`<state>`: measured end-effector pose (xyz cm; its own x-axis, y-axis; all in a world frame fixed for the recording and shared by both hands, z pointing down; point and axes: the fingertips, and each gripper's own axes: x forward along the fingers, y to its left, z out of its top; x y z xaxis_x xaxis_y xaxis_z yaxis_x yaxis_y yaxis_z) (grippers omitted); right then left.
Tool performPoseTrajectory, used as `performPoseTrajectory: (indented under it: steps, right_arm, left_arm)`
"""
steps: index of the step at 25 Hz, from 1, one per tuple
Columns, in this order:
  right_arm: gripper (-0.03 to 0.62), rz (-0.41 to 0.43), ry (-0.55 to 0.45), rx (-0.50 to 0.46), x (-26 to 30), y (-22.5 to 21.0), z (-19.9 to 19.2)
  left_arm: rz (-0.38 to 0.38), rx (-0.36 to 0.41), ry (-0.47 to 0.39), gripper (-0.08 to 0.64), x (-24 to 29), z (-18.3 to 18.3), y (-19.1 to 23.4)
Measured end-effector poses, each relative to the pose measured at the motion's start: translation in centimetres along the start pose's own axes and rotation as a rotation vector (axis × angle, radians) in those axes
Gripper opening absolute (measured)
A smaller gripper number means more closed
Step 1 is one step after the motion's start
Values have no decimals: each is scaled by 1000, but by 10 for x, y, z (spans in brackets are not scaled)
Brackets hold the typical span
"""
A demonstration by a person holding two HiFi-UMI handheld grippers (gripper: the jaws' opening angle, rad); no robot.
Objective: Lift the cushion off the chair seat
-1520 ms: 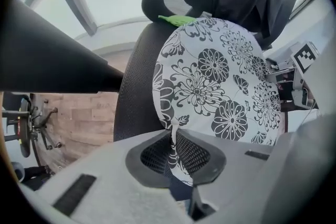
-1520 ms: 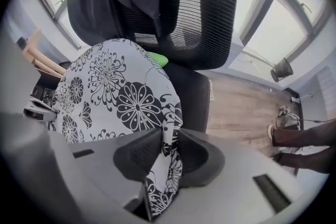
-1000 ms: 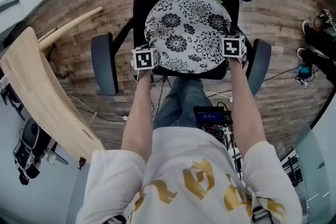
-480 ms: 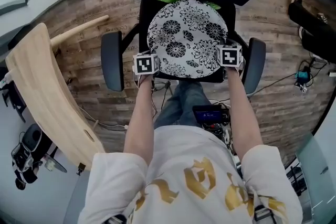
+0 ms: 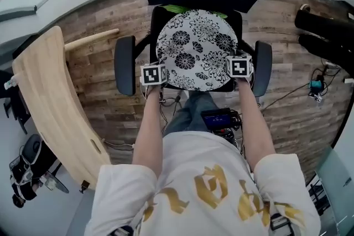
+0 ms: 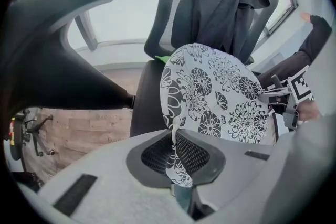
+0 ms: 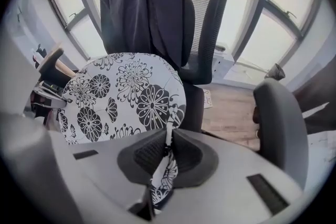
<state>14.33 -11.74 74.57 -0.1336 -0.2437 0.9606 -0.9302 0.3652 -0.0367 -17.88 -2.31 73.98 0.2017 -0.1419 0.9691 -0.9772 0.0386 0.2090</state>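
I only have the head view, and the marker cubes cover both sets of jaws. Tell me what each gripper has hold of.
Observer: In the left gripper view, the left gripper is shut on a fold of the floral cushion at its rim.
Operator: Now the right one.
Observer: The right gripper pinches the rim the same way, with fabric squeezed between its pads.
Operator: Report what hangs on the chair's backrest.
Observer: A dark jacket drapes over the mesh backrest.
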Motion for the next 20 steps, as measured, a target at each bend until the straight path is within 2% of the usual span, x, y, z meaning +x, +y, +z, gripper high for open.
performPoseTrajectory:
  steps: [5, 14, 18, 20]
  right_arm:
    - [31, 3, -36, -2, -20, 3, 2]
    - [31, 9, -89, 42, -61, 11, -1]
    - [31, -9, -150, -10, -85, 14, 5]
    - [31, -11, -166, -6, -96, 16, 5]
  left_arm:
    - [-11, 21, -33, 26, -18, 2, -8]
    - [-40, 13, -98, 26, -57, 6, -8]
    - [-58, 28, -118, 26, -74, 8, -10]
    - [-84, 39, -131, 25, -83, 8, -13]
